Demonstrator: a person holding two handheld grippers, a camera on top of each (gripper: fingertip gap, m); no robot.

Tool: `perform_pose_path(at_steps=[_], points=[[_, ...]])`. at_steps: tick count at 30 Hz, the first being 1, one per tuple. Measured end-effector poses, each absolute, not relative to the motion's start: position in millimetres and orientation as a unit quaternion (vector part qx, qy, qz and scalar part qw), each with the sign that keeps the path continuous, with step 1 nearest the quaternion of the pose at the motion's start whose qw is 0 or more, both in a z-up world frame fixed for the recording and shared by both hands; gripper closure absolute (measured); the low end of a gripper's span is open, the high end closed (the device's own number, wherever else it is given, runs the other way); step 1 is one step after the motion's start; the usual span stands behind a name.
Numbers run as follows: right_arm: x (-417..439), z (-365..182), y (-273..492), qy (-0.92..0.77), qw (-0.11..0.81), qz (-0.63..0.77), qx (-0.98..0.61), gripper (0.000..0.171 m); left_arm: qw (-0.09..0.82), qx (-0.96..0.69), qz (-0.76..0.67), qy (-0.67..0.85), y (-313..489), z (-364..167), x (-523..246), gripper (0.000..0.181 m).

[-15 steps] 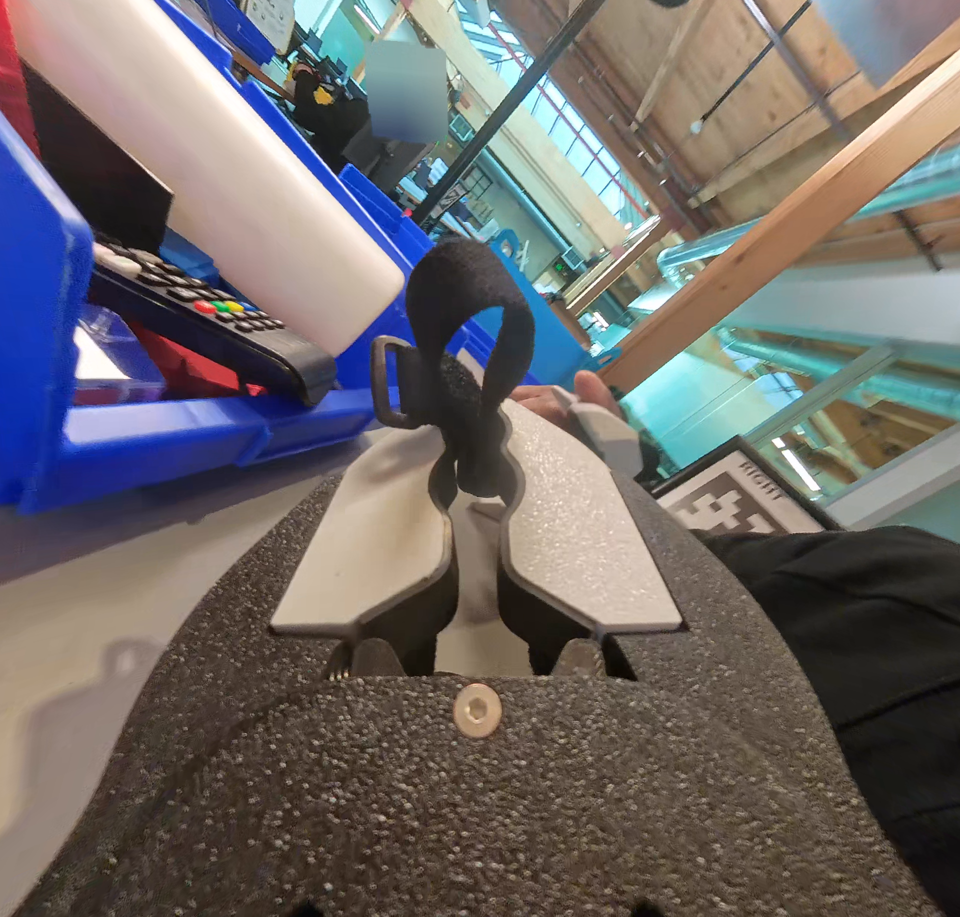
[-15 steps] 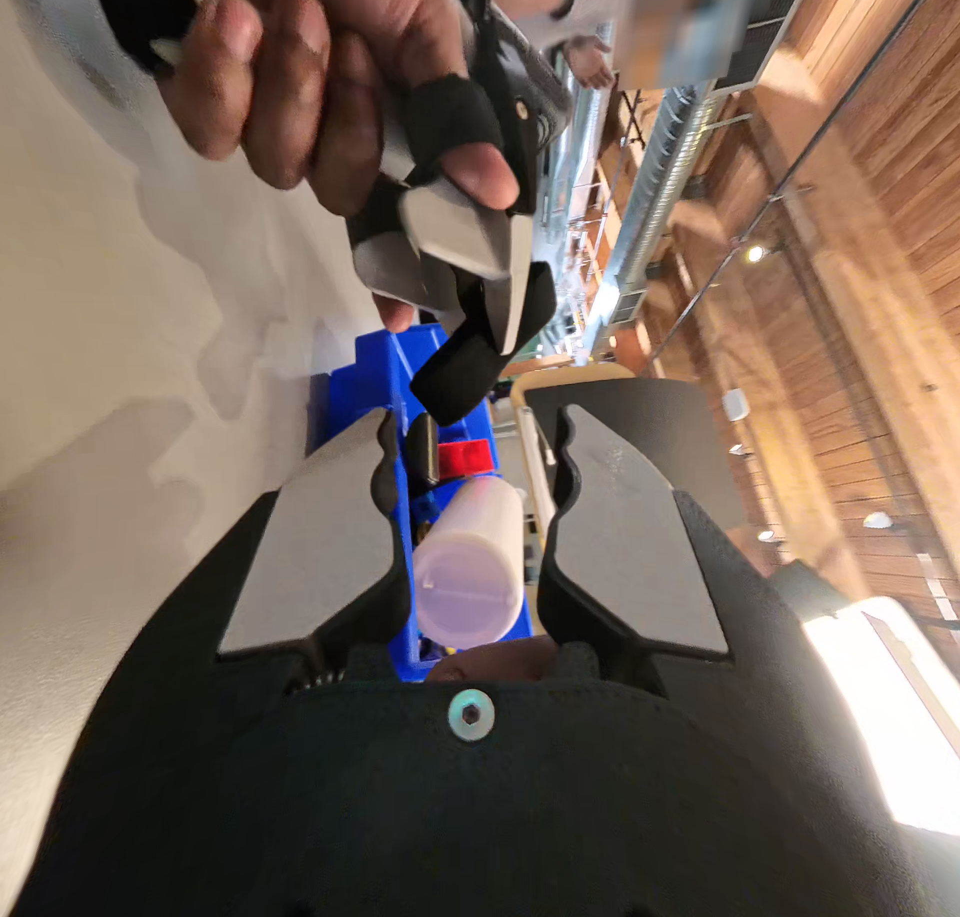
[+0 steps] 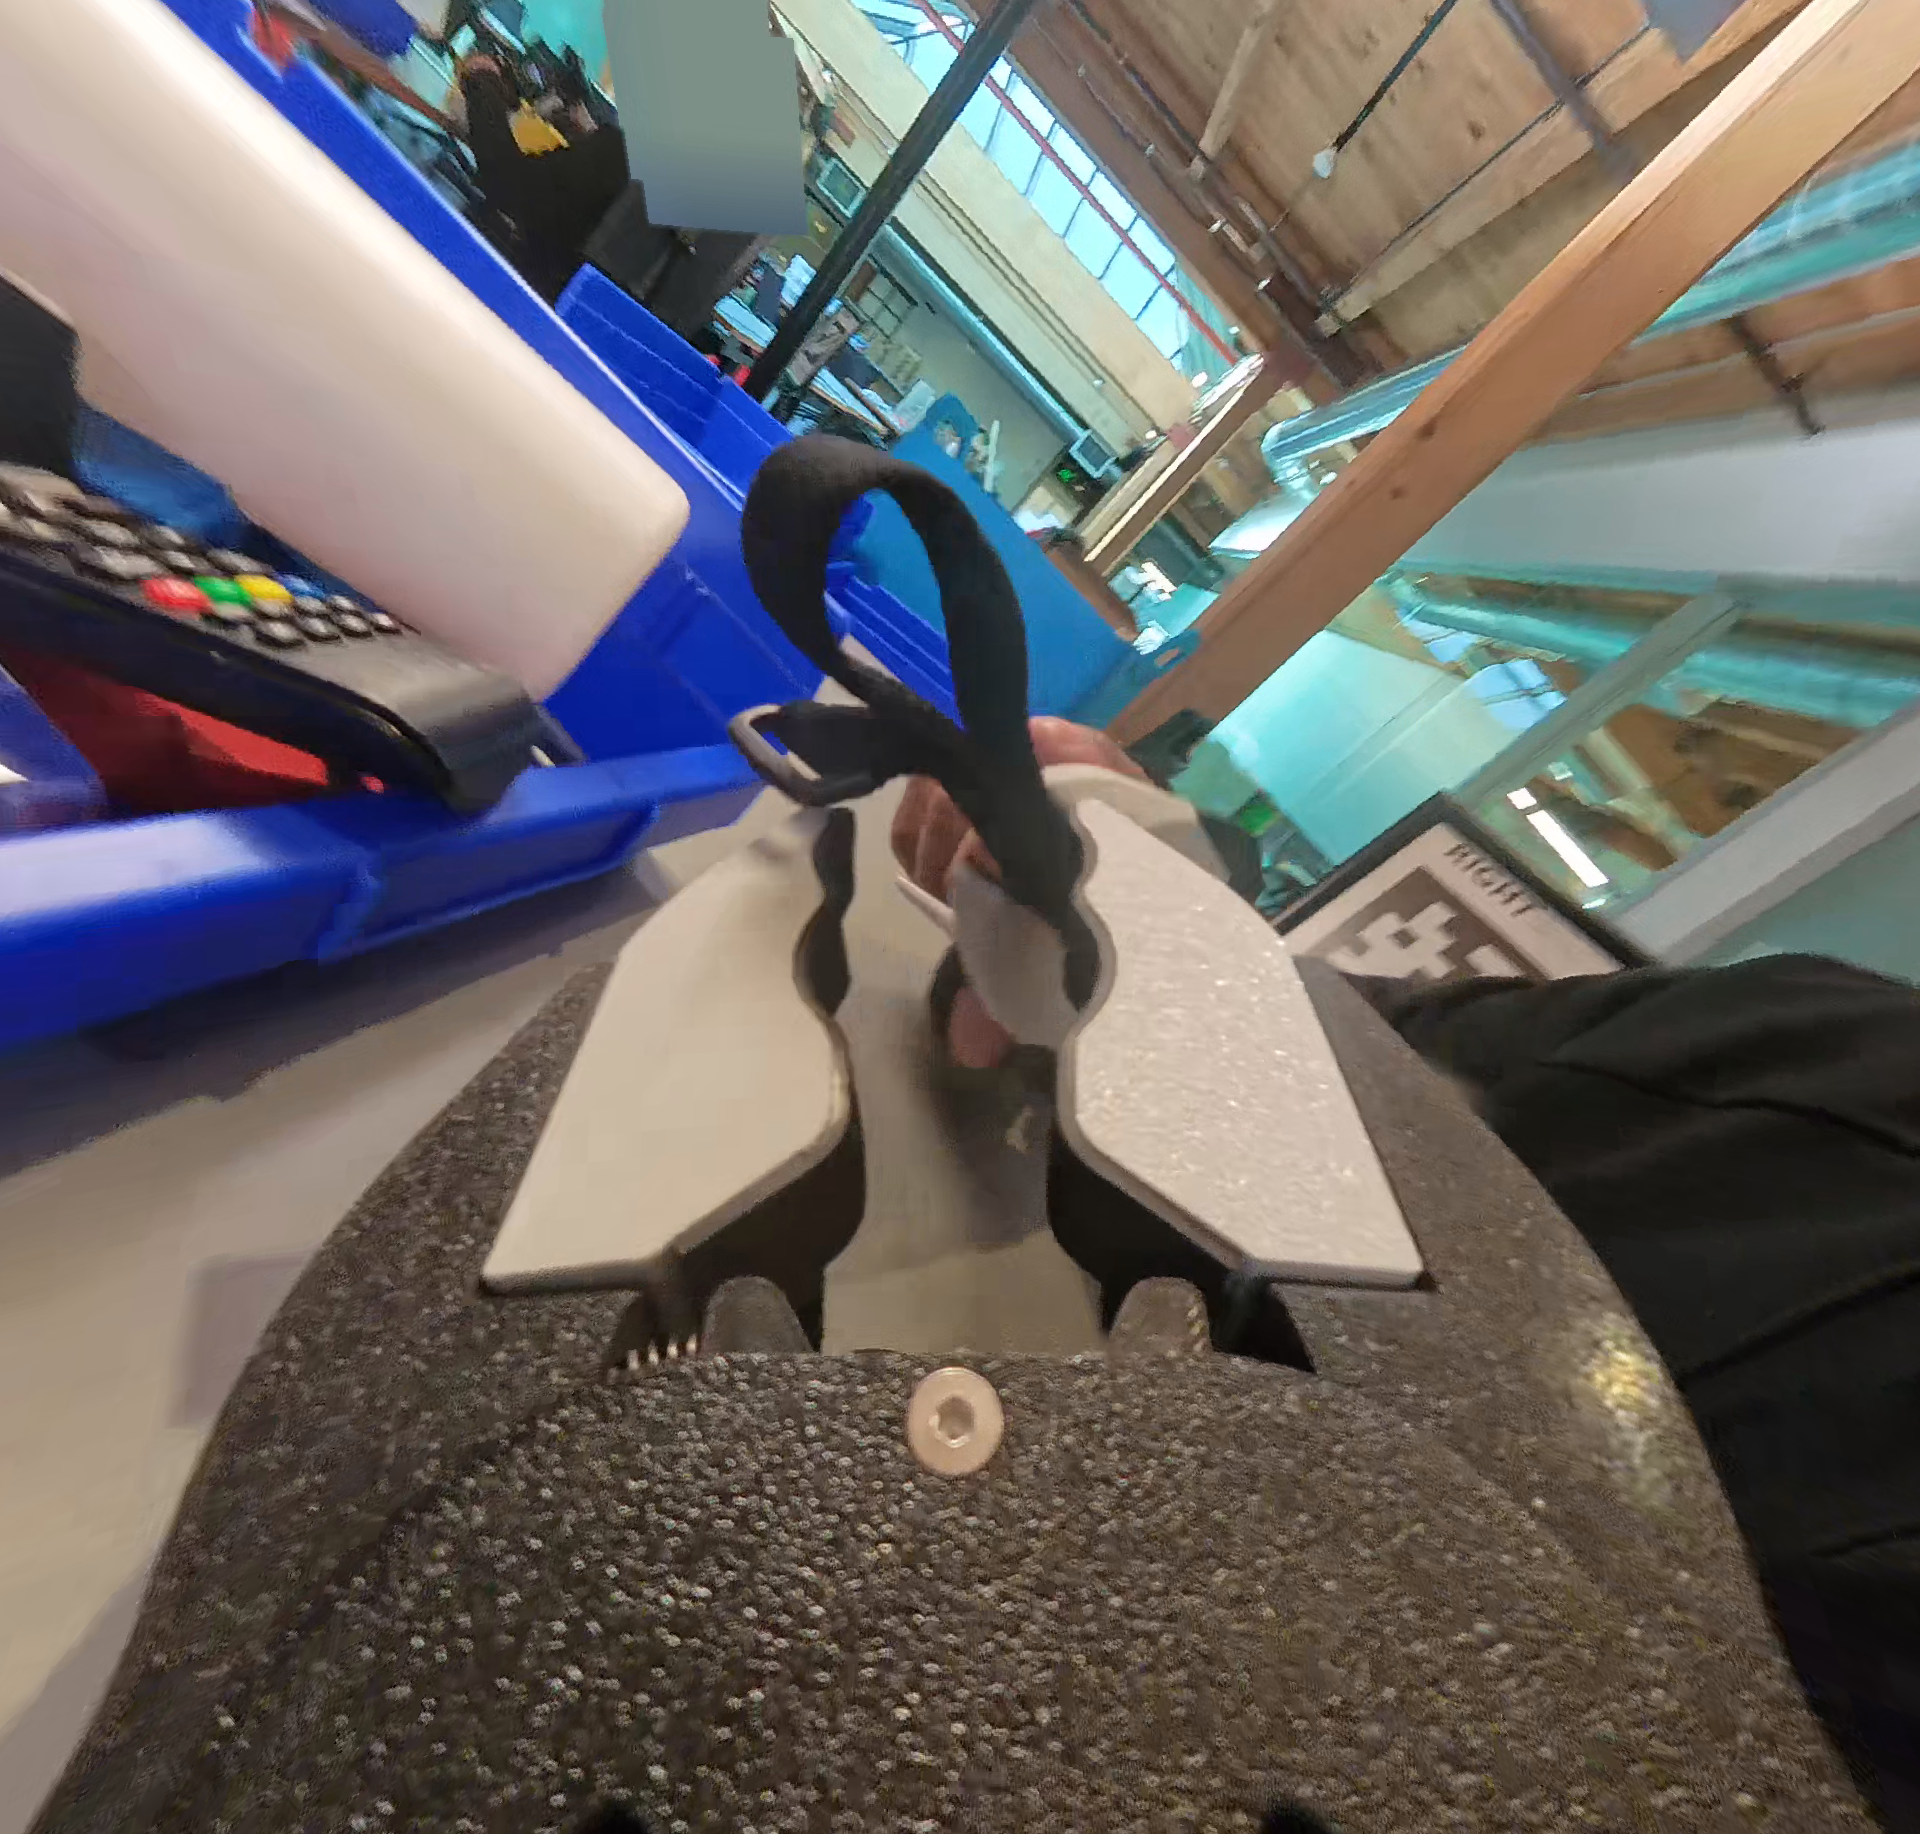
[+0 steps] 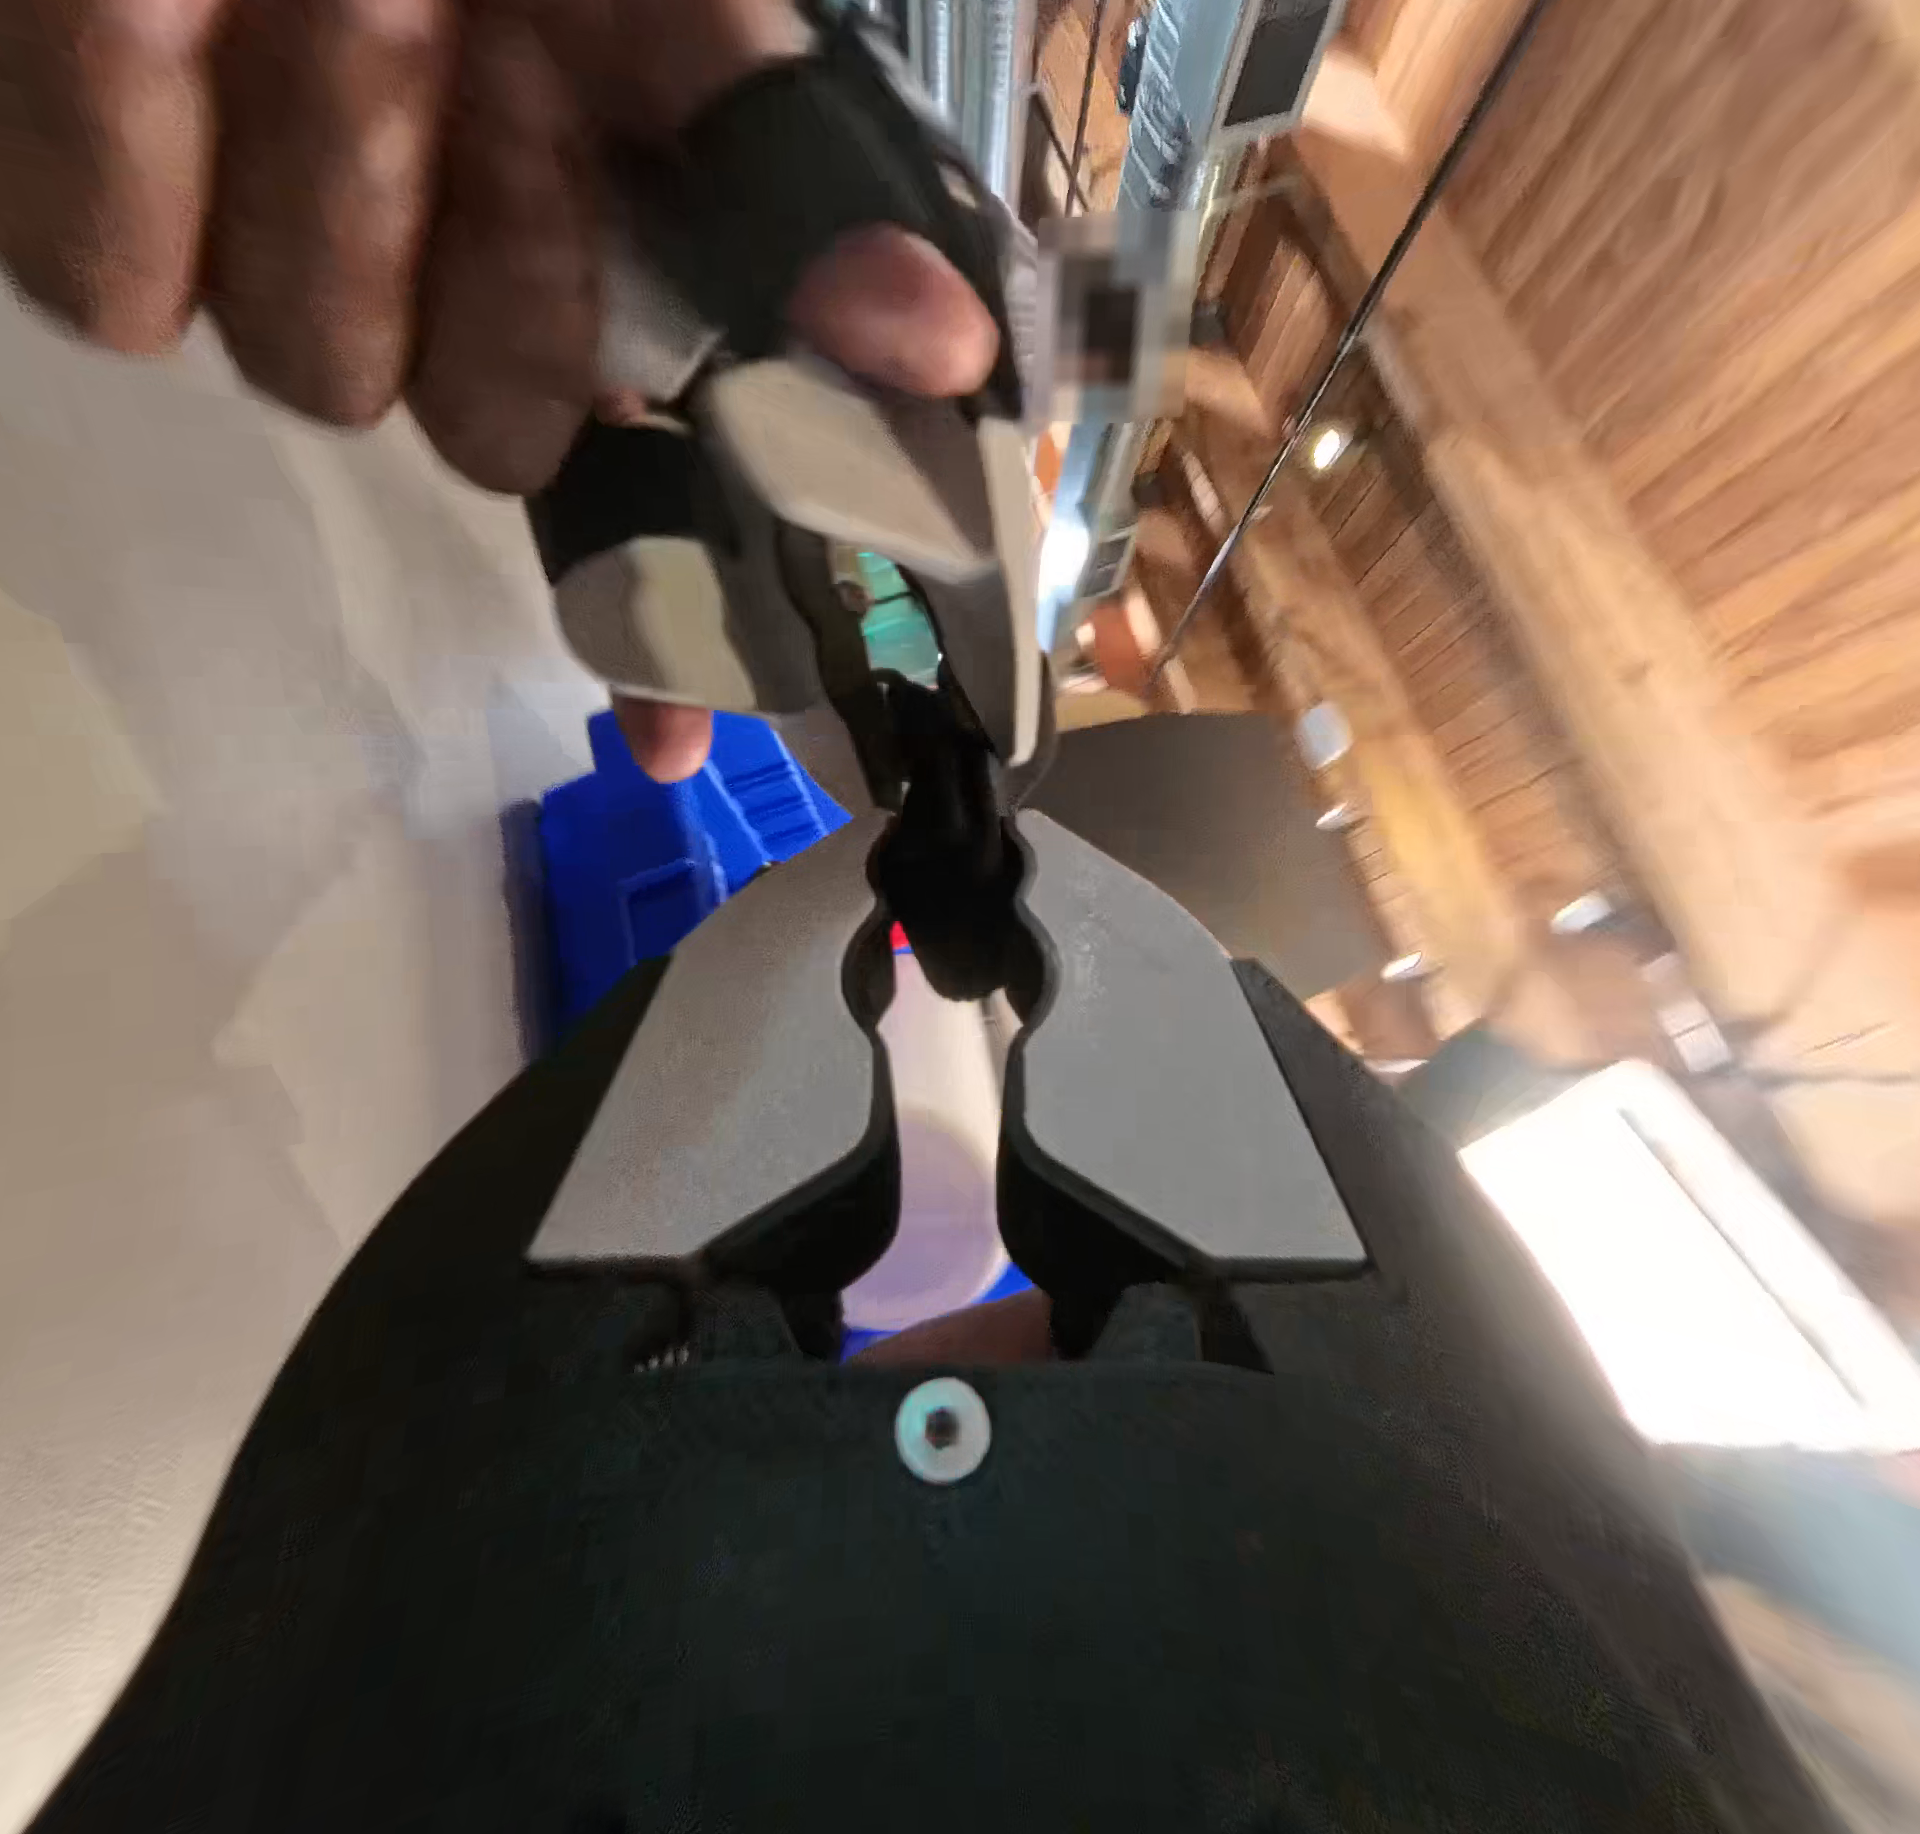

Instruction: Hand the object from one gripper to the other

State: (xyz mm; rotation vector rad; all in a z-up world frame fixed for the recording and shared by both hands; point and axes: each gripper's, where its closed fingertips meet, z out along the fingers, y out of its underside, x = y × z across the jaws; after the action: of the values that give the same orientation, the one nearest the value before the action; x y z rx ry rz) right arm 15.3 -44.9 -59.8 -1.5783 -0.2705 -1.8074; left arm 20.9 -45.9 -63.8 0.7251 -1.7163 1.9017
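strap handover, mid-transfer

the black fabric hook-and-loop strap with a metal ring [image 4: 940,891] is seen pinched between the fingertips of the right gripper [image 4: 951,911], whose jaws are pressed together on it. in the left wrist view, the left gripper [image 3: 961,849] is seen with jaws spread; the strap [image 3: 935,662] rises past them, its loop free above. the step is judged to be the release by the left side. it is best done by checking the right grip is firm, then drawing the left gripper straight back so the ring [image 3: 790,761] is not snagged. whether the strap touches the left fingers cannot be told. the right view is blurred. the blue plastic bin [image 3: 312,870] is cut off at the frame edge.
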Motion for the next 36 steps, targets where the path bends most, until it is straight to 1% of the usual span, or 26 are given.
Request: perform_pose_path(at_steps=[3,7,9,12,15,17,19,22,24,26,29,30,33,36], points=[[22,-46,-57,0.003,0.475,-0.610,-0.634,0.157,0.137,0.223,0.695,-0.669,-41,-65,28,0.124],[15,-38,-64,0.054,0.612,-0.452,-0.647,0.158,-0.011,0.161,0.690,-0.706,-34,-63,38,0.111],[11,-40,-64,0.069,0.650,-0.377,-0.656,0.158,-0.049,0.131,0.694,-0.706,-33,-58,38,0.106],[3,-44,-60,0.080,0.685,-0.280,-0.668,0.158,-0.049,0.093,0.707,-0.699,-34,-52,30,0.102],[-4,-45,-56,0.085,0.706,-0.220,-0.667,0.158,-0.037,0.073,0.715,-0.694,-35,-51,24,0.102],[-12,-47,-51,0.079,0.714,-0.176,-0.674,0.158,-0.041,0.061,0.715,-0.695,-35,-52,21,0.104],[-16,-50,-48,0.076,0.715,-0.151,-0.679,0.158,-0.039,0.048,0.715,-0.697,-36,-53,17,0.110],[-17,-54,-45,0.075,0.712,-0.141,-0.684,0.158,-0.019,0.024,0.709,-0.704,-39,-57,6,0.124],[-16,-54,-46,0.077,0.714,-0.140,-0.682,0.158,-0.030,0.020,0.711,-0.702,-39,-57,5,0.133],[-13,-52,-48,0.082,0.716,-0.145,-0.678,0.157,-0.043,0.020,0.708,-0.704,-38,-57,7,0.147],[-1,-53,-53,0.102,0.701,-0.183,-0.682,0.150,-0.058,0.021,0.699,-0.712,-37,-59,10,0.158],[5,-54,-56,0.110,0.692,-0.205,-0.684,0.146,-0.063,0.021,0.695,-0.716,-37,-60,10,0.164],[18,-58,-62,0.106,0.646,-0.295,-0.696,0.138,-0.074,0.047,0.677,-0.731,-38,-66,18,0.166],[28,-62,-68,0.055,0.554,-0.445,-0.702,0.126,-0.080,0.083,0.665,-0.738,-36,-72,29,0.167]])
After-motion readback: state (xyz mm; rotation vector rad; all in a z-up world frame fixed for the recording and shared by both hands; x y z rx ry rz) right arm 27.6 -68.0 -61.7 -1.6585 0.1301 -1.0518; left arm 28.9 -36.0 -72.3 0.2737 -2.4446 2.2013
